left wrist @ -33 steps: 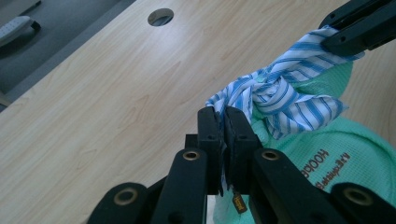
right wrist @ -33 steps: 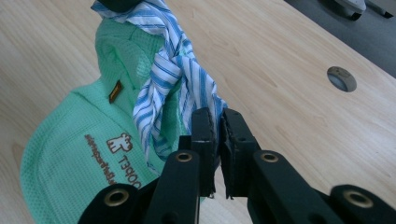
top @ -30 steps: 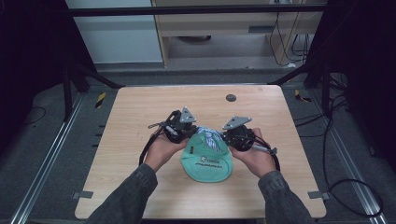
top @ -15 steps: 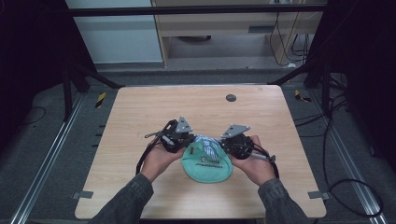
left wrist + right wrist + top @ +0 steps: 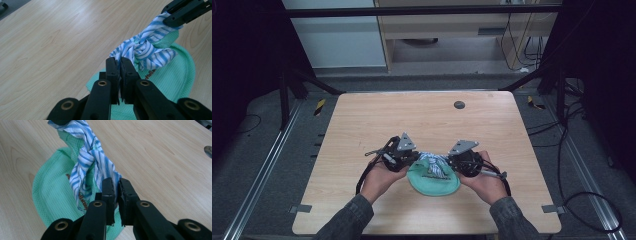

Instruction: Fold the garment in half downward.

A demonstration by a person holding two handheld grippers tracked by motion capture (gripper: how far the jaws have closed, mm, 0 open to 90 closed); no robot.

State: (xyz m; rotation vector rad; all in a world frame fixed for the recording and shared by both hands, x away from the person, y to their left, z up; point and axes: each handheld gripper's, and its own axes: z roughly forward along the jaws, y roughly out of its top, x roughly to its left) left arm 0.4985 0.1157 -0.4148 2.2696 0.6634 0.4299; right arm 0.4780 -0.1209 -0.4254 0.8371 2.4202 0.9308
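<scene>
Near edge of wooden table (image 5: pixel 362 140): two hands, one gripper each. Left gripper (image 5: pixel 119 65): jaws pinched together on one end of a blue-and-white striped cloth (image 5: pixel 145 50). Right gripper (image 5: pixel 114 187): jaws clamped on the other end. Cloth twisted, knotted mid-length, strung left to right between the grippers, over a green waffle-weave pouch (image 5: pixel 434 180) lying flat. Farther off: small dark disc (image 5: pixel 459 104).

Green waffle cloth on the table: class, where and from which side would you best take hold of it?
Take the green waffle cloth at its rounded near edge, coming low from the person's side. That edge lies bare on the table, while the far part sits under the knotted striped cloth that the left claw and right claw pinch.
</scene>
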